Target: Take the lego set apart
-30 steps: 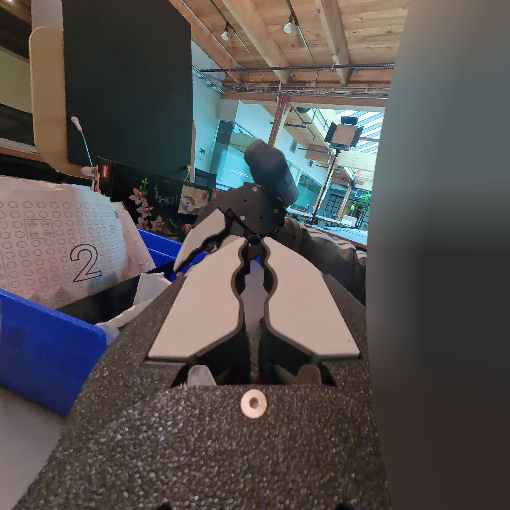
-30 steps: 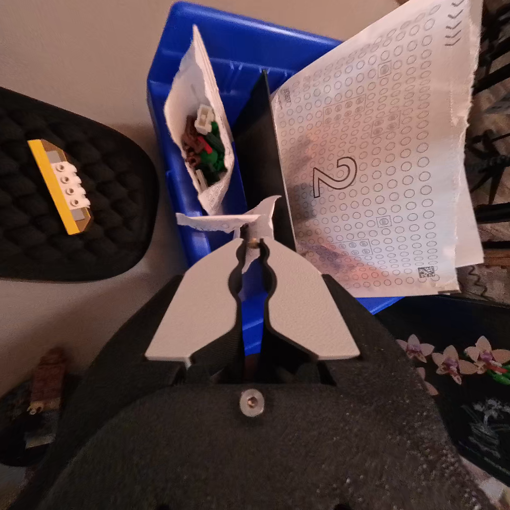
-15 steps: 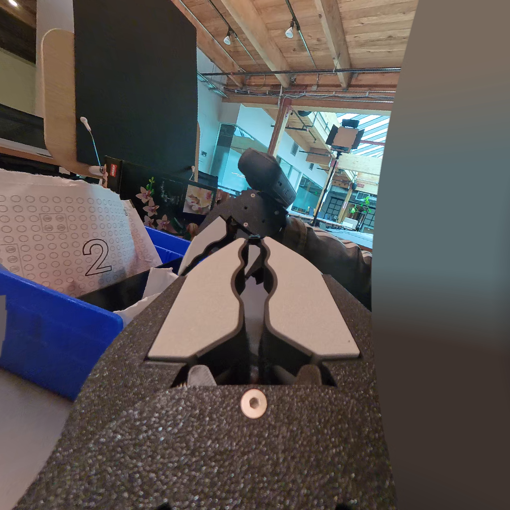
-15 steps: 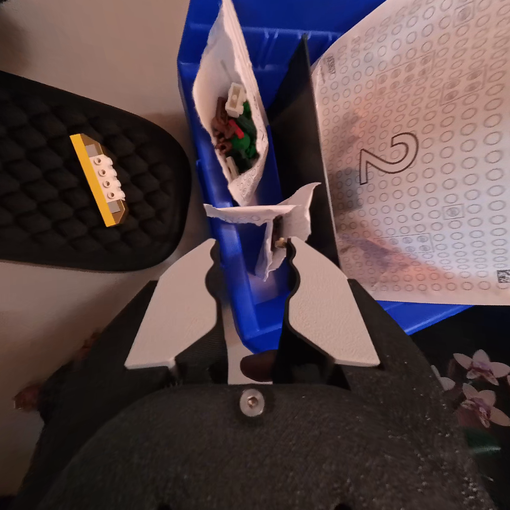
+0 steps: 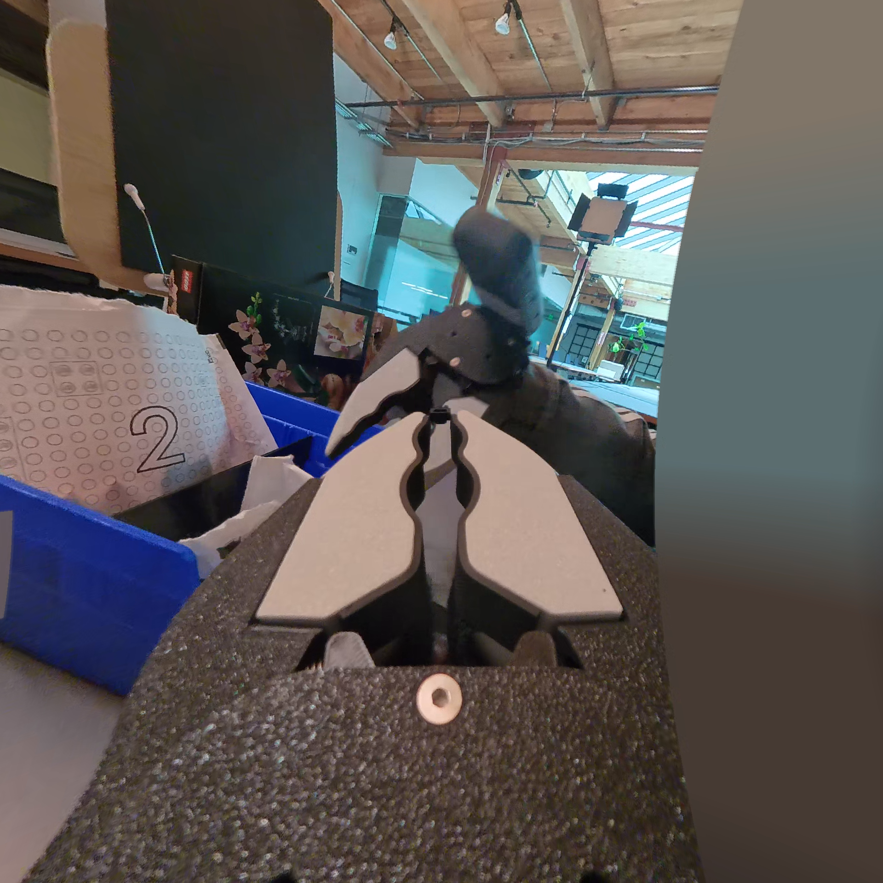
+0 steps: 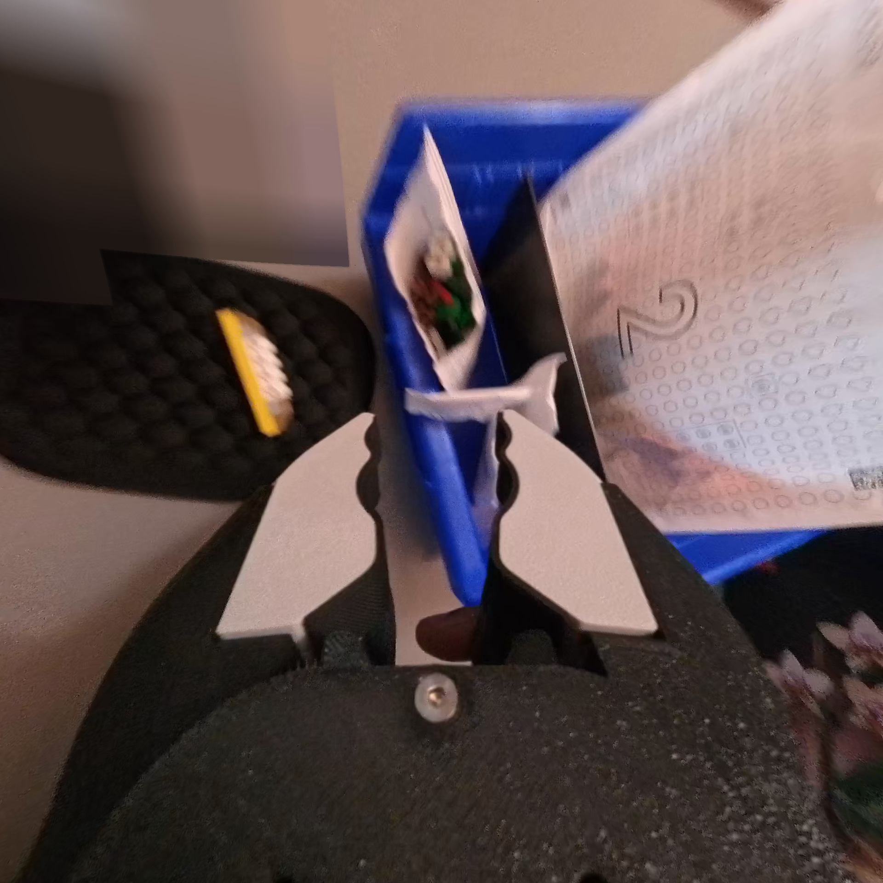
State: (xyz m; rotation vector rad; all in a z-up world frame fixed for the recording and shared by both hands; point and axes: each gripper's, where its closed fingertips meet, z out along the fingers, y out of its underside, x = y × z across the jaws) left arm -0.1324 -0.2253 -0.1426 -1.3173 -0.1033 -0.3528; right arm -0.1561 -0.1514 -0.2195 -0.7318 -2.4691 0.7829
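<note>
A: Right gripper [image 6: 435, 425] is spread wide over the blue bin [image 6: 430, 482], nothing between its jaws. Left gripper [image 5: 438, 418] is pinched shut on a tiny dark piece [image 5: 438, 414] at its tips.

B: Where is the set?

A: The yellow build [image 6: 255, 370] lies on the black foam pad [image 6: 119, 382], left of the bin, well apart from both grippers. An open bag [image 6: 442, 296] of loose parts stands in the bin's left compartment.

B: Step in hand?

A: Probably dropping parts off. To do it well, the right gripper should lift straight up clear of the bin wall, then the left should bring its piece over the bag mouth before letting go.

B: Obstructions?

A: A torn paper strip [image 6: 478, 396] drapes across the wall, touching the right finger [image 6: 564, 535]; it may snag. The large numbered bag [image 6: 740, 344] leans over the right compartment beyond the black divider [image 6: 525, 296]. The orchid box [image 5: 282, 329] sits behind. Right view is blurred.
</note>
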